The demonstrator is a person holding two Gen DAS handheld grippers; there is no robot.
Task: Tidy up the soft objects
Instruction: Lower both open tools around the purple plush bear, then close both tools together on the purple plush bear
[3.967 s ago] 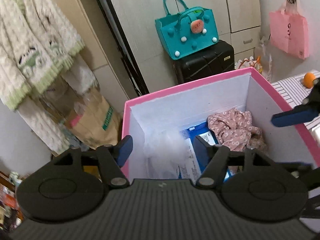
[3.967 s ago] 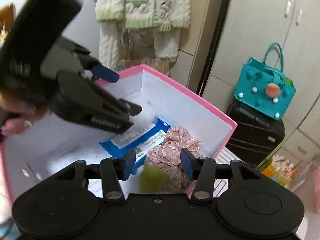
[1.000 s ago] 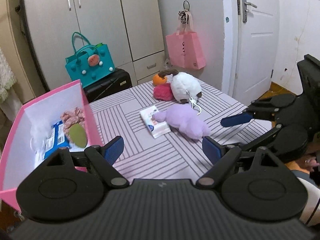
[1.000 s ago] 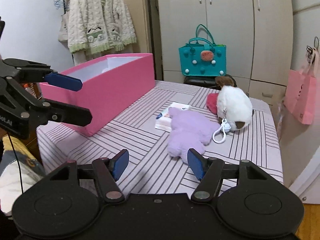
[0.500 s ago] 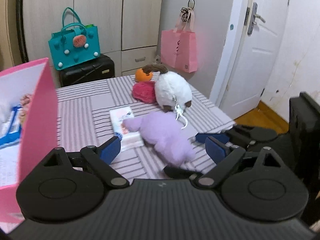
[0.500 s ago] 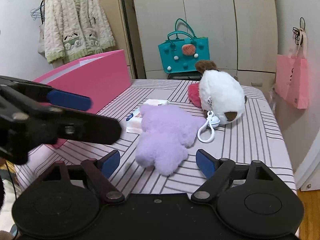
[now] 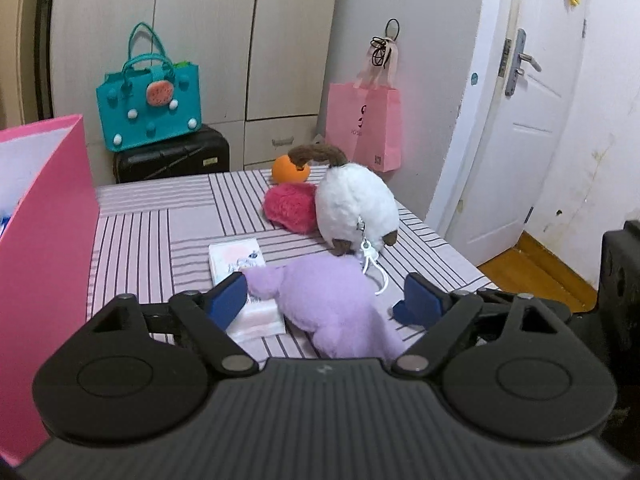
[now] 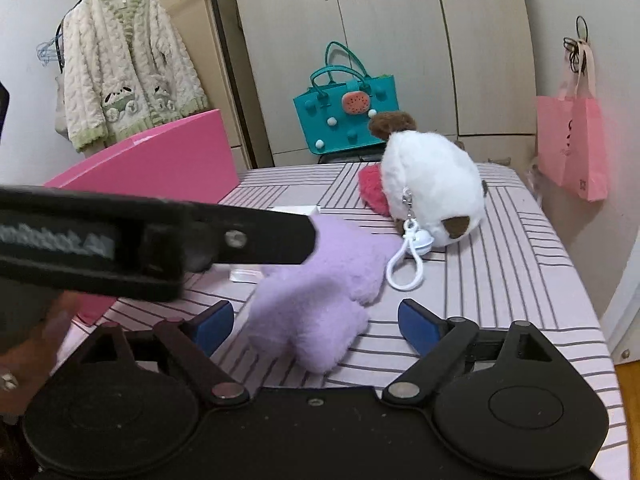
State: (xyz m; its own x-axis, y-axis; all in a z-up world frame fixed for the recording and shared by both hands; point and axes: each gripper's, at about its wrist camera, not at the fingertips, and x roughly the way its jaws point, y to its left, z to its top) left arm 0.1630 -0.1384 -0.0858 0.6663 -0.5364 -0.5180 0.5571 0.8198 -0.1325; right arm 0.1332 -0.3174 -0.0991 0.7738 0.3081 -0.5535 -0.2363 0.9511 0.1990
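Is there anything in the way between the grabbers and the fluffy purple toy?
No. The purple plush lies bare on the striped table, right ahead of the left gripper, whose jaws are closing, and the right gripper, whose jaws are opening. The tissue pack only lies beside it.

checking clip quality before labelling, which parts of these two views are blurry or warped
Right wrist view: the left gripper crosses close to the lens, soft and out of focus; the fluffy lilac plush toy stays sharp. Left wrist view: mostly sharp, but the fisheye bows the white door and pale wardrobe doors.
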